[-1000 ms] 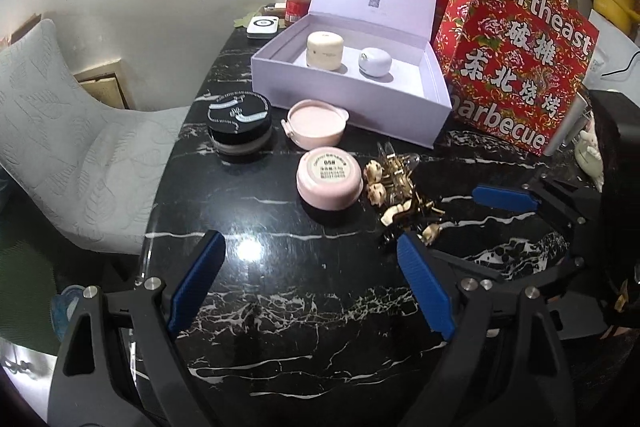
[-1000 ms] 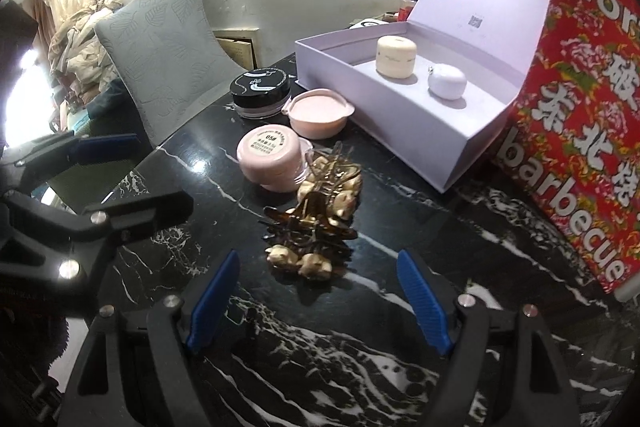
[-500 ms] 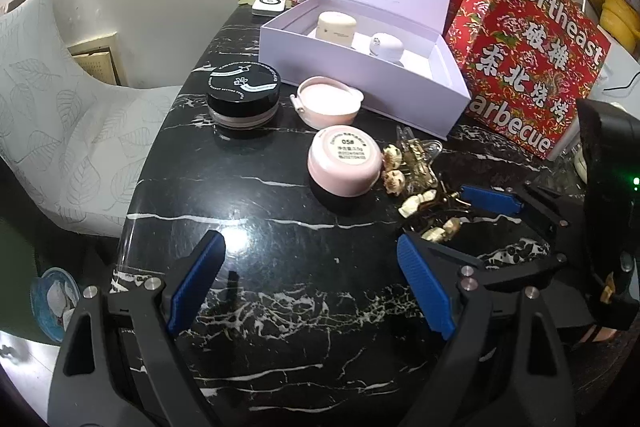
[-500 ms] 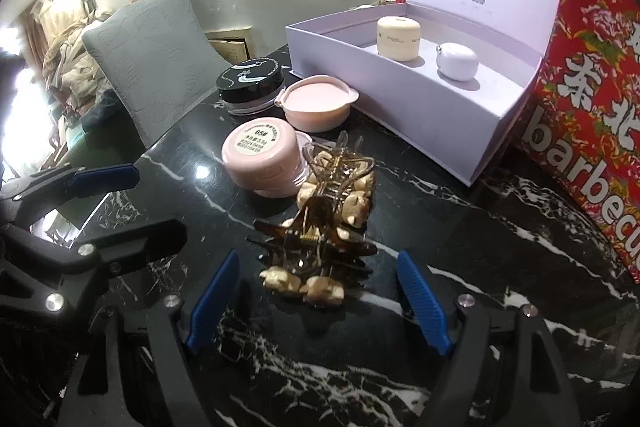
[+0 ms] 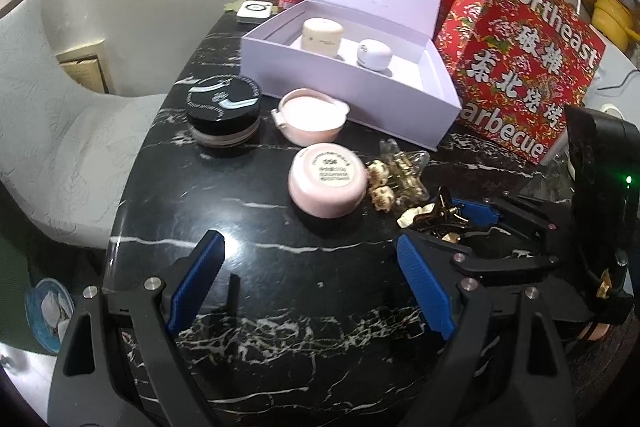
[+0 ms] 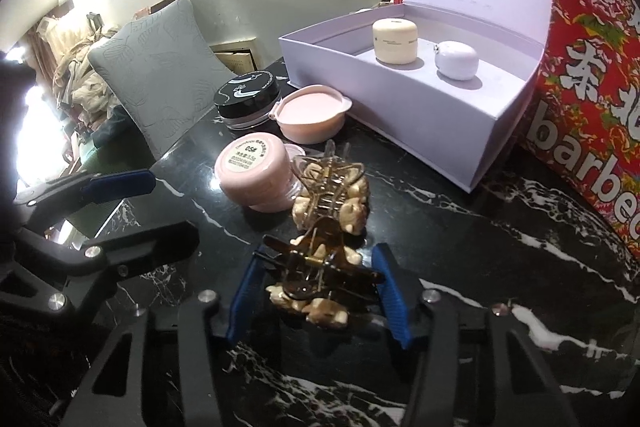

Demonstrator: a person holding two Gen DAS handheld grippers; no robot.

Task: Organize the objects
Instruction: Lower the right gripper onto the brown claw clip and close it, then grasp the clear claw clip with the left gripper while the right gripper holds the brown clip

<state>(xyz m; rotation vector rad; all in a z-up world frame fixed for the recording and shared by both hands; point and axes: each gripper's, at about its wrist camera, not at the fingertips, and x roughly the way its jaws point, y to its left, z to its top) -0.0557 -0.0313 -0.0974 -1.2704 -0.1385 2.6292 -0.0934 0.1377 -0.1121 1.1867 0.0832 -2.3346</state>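
Black marble table (image 5: 280,311), perhaps grey chair (image 5: 44,131) beside.

place: home | cues: marble table (image 5: 248,307), upholstered chair (image 6: 160,95), cosmetic jars, clothes pile (image 6: 76,75)

A brown hair claw (image 6: 320,275) with cream beads sits between the right tongs' blue fingers (image 6: 390,293), which touch both its sides. Just ahead lies a gold claw (image 6: 332,193), then a pink jar (image 6: 254,175) to its left.
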